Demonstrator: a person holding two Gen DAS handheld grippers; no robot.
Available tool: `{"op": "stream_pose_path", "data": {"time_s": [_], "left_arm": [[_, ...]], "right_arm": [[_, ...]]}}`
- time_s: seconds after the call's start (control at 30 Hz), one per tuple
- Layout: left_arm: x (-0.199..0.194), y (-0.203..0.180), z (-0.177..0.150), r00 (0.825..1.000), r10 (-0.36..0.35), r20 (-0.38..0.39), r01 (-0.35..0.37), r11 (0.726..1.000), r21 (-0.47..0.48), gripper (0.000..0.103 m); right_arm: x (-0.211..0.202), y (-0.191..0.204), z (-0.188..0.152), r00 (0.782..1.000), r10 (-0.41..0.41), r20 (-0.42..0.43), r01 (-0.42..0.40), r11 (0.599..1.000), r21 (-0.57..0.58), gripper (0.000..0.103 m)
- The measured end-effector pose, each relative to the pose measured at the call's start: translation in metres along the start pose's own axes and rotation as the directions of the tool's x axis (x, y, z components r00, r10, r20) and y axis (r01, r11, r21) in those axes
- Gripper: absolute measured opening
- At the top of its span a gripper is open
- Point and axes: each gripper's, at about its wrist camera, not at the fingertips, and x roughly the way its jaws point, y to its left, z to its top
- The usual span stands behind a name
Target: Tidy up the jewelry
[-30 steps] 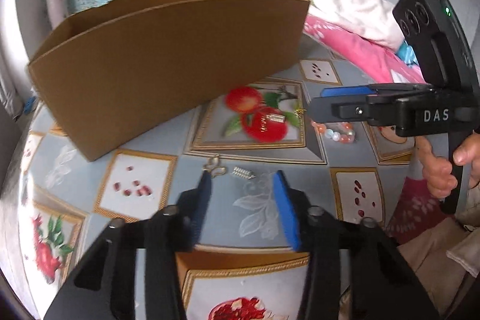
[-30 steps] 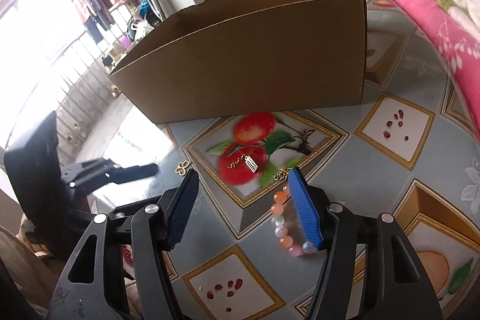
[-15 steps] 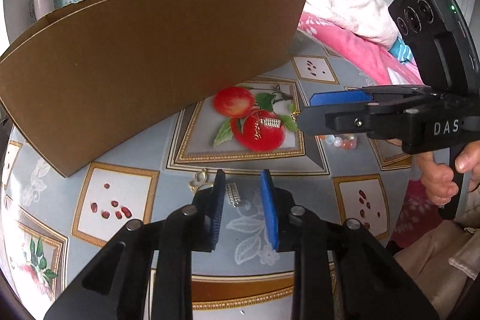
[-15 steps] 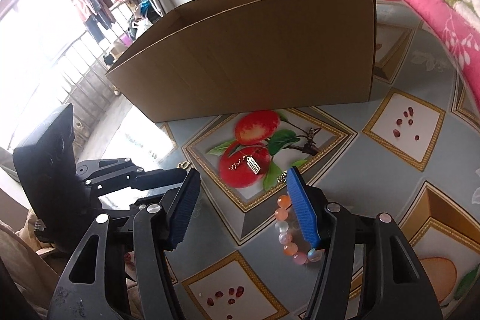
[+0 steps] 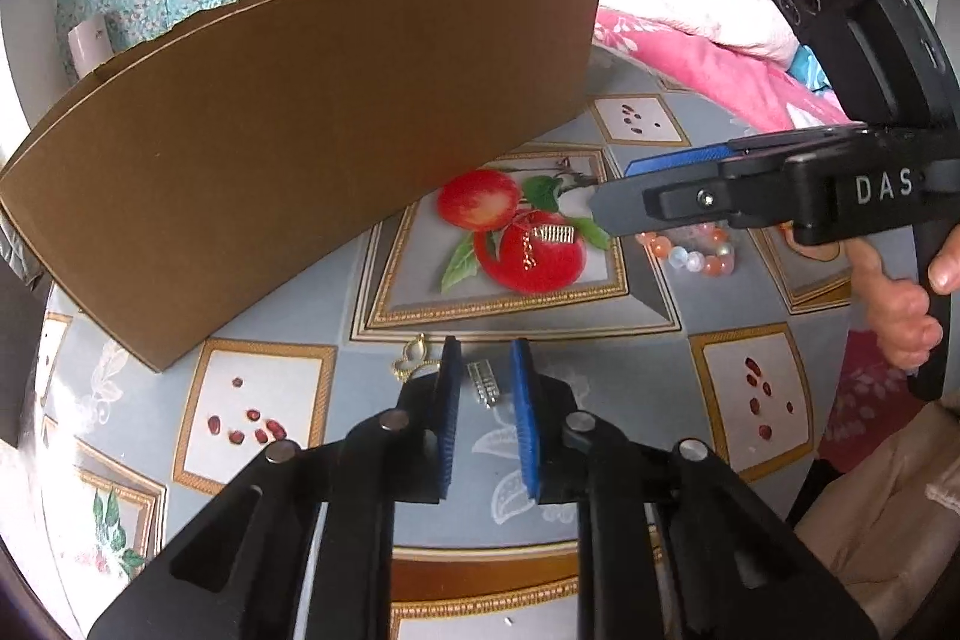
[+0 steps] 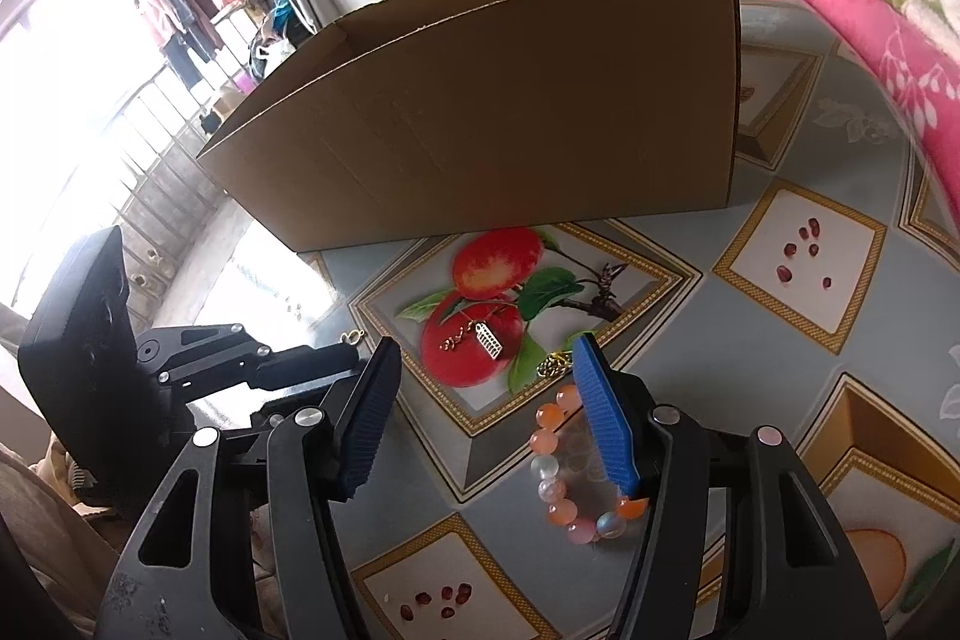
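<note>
Fingers of my left gripper (image 5: pixel 485 388), narrowly parted, flank the small ribbed silver metal charm (image 5: pixel 483 383) without yet gripping it; light, stiff, slippery, I judge it best pinched across its flat sides.

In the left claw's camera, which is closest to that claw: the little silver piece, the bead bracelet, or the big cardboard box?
1. Little silver piece, lying between the left claw's pads.
2. Bead bracelet, farther up on the right, under the right claw.
3. Cardboard box, standing behind on the left; its near corner looks about as close as the bracelet, so those two are hard to call.
</note>
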Motion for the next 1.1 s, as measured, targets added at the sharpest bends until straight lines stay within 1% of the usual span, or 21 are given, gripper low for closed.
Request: {"op": "stream_pose_path", "data": {"time_s": [0.13,0.2,0.23,0.3,0.4,0.5,0.6,0.67,0.73,0.87,0.93,1.07,1.1], "left_arm": [[-0.003,-0.001,-0.003,1.0,0.02,-0.015,-0.02,1.0,-0.006,0.013],[-0.003,0.001,-0.004,0.999,0.03,-0.012,-0.031,0.999,-0.017,0.006],[-0.004,0.002,-0.004,0.999,0.033,-0.011,-0.033,0.999,-0.022,0.005],[-0.004,0.004,-0.005,1.0,0.023,-0.009,-0.024,0.999,-0.037,0.004],[-0.004,0.002,-0.006,0.999,0.034,-0.002,-0.034,0.999,-0.021,0.004],[-0.006,0.004,-0.008,1.0,0.025,-0.008,-0.025,0.999,-0.031,0.004],[-0.011,0.007,-0.012,0.999,0.029,-0.018,-0.03,0.999,-0.045,0.004],[-0.015,0.01,-0.017,0.999,0.033,-0.021,-0.034,0.998,-0.058,0.004],[-0.019,0.013,-0.021,0.999,0.04,-0.022,-0.042,0.997,-0.07,0.004],[-0.022,0.018,-0.024,0.999,0.05,-0.021,-0.051,0.994,-0.093,0.004],[-0.022,0.018,-0.024,0.999,0.05,-0.019,-0.051,0.994,-0.092,0.004],[-0.023,0.019,-0.026,0.999,0.049,-0.014,-0.05,0.994,-0.093,0.004],[-0.023,0.019,-0.026,0.999,0.049,-0.012,-0.05,0.994,-0.094,0.004]], "right_arm": [[-0.001,0.001,0.0,1.0,0.0,0.004,0.0,1.0,-0.003,0.056],[-0.001,0.003,-0.001,1.0,-0.002,0.005,0.002,1.0,-0.007,0.056],[-0.001,0.004,-0.001,1.0,-0.003,0.005,0.003,1.0,-0.008,0.056],[-0.001,0.005,-0.001,1.0,-0.005,0.007,0.005,1.0,-0.011,0.056],[-0.001,0.008,-0.002,1.0,-0.008,0.01,0.009,1.0,-0.014,0.056],[0.001,0.012,-0.002,1.0,-0.012,0.009,0.012,1.0,-0.025,0.056],[0.007,0.018,-0.001,1.0,-0.029,-0.002,0.028,0.998,-0.056,0.053],[0.013,0.023,0.0,0.999,-0.047,-0.012,0.046,0.996,-0.082,0.049],[0.019,0.026,0.002,0.997,-0.071,-0.02,0.068,0.992,-0.102,0.042],[0.032,0.028,0.007,0.995,-0.089,-0.043,0.083,0.989,-0.12,0.033],[0.039,0.03,0.008,0.992,-0.11,-0.059,0.101,0.985,-0.137,0.025],[0.046,0.036,0.011,0.987,-0.148,-0.054,0.136,0.973,-0.186,0.021],[0.047,0.038,0.011,0.986,-0.159,-0.052,0.146,0.969,-0.197,0.018]]}}
